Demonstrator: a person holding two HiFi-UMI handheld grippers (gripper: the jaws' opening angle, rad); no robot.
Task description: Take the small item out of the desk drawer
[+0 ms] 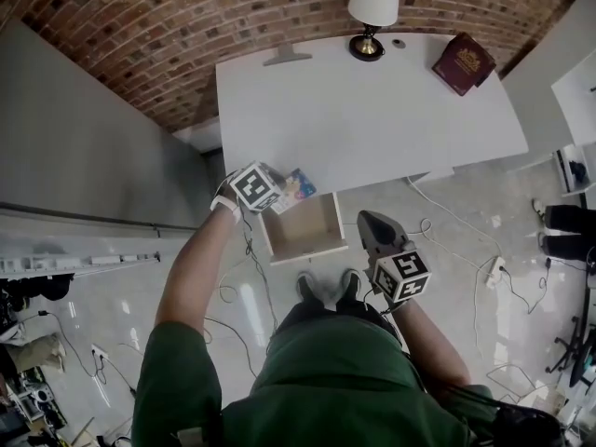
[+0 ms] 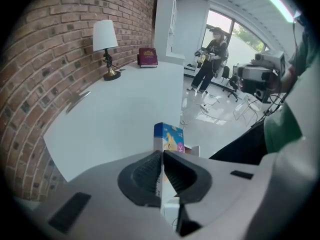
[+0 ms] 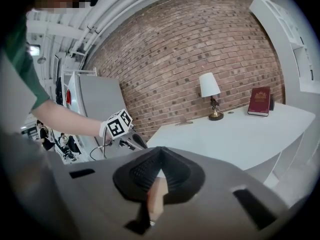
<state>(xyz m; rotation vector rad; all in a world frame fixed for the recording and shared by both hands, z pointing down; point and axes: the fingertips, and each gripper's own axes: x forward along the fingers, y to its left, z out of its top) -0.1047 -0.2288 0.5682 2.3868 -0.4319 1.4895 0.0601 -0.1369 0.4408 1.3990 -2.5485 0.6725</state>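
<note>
My left gripper (image 1: 279, 196) is shut on a small colourful box (image 1: 298, 187), held at the front edge of the white desk (image 1: 372, 119), just above the open drawer's left side. In the left gripper view the box (image 2: 169, 135), blue-topped with a printed picture, sticks out beyond the left gripper (image 2: 161, 156). The wooden drawer (image 1: 307, 252) stands pulled out below the desk, its inside bare. To its right my right gripper (image 1: 366, 219) hangs shut and holds nothing. In the right gripper view the right gripper (image 3: 160, 152) points toward the desk.
On the desk's far side are a lamp (image 1: 372, 7) and a dark red book (image 1: 463, 63). A grey cabinet (image 1: 84, 138) stands to the left. Cables (image 1: 466, 240) and a power strip (image 1: 494, 270) lie on the floor. A person (image 2: 210, 59) stands far off.
</note>
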